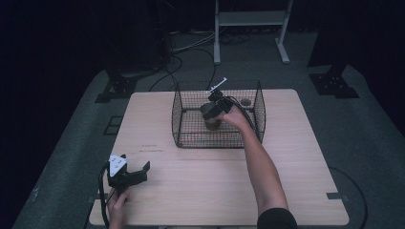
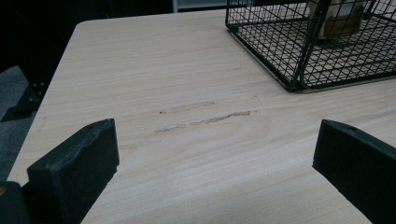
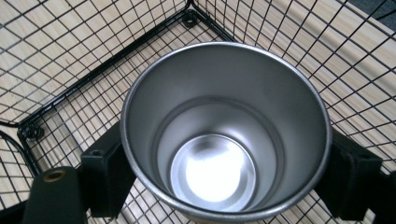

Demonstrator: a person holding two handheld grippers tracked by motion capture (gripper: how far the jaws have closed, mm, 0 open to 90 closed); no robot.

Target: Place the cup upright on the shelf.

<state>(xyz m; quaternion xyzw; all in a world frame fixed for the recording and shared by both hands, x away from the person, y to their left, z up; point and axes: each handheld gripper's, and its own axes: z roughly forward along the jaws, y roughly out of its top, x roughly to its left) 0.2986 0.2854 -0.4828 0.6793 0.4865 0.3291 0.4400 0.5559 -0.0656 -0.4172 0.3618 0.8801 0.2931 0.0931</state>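
One metal cup (image 3: 224, 135) sits upright inside the wire basket (image 1: 191, 136) on the tabletop (image 1: 200, 186). My right hand-held gripper (image 3: 224, 177) clamps its outer wall just below the rim. I judge it light, rigid and slippery; grip low and firmly. The left hand-held gripper (image 2: 210, 163) rests released, nothing between its jaws.

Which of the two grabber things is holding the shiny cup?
The right gripper, inside the wire basket. Its fingers press both sides of the steel cup. The left gripper rests open on the table, fingers spread over bare wood.
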